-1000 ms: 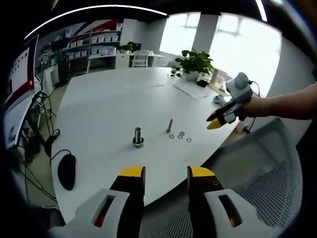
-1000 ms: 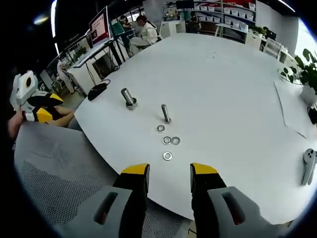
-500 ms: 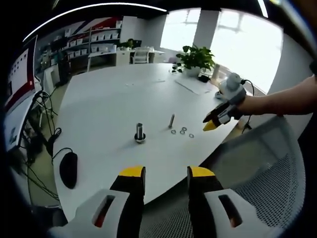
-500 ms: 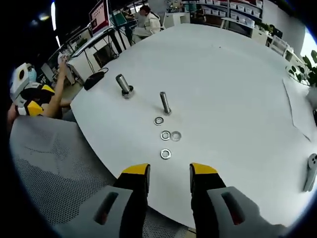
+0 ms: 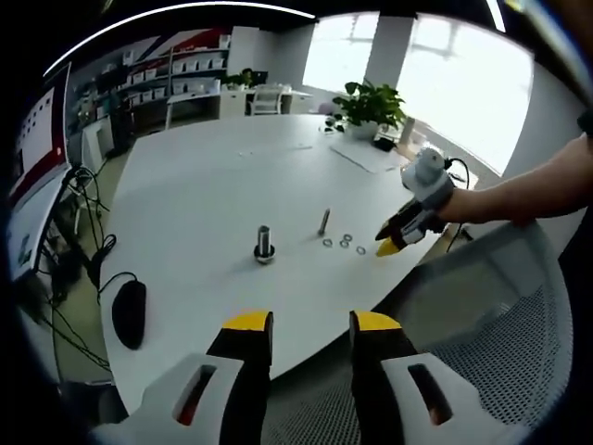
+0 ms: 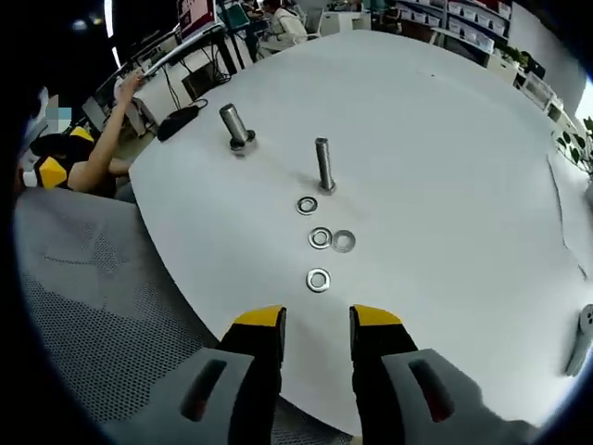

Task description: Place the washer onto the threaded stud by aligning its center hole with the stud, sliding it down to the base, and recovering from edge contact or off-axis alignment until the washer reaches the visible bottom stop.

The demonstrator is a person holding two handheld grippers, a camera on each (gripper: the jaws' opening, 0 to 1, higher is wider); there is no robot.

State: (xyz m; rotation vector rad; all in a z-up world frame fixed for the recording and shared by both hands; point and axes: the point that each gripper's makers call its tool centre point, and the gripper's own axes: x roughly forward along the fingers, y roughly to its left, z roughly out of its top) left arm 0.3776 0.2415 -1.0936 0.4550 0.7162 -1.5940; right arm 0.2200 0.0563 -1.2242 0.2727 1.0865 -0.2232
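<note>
your right gripper (image 6: 317, 320) hangs over the near edge of the big white table (image 6: 445, 167), and its two yellow-tipped jaws are apart with nothing between them. just past them lies the nearest washer (image 6: 318, 279) flat on the table. a bit further lie two more washers side by side (image 6: 331, 239), almost touching, and then one more washer (image 6: 307, 205). behind that one the thin threaded stud (image 6: 323, 165) stands up straight, with no washer on it. off to its left stands a thicker stud (image 6: 234, 125) with a wide base.

your left gripper (image 5: 304, 325) is held back from the table, over a grey mesh chair (image 5: 482, 324). its jaws are apart too and hold nothing. a black mouse (image 5: 129, 313) lies near the table edge, and a green plant (image 5: 372, 104) sits at the far side
</note>
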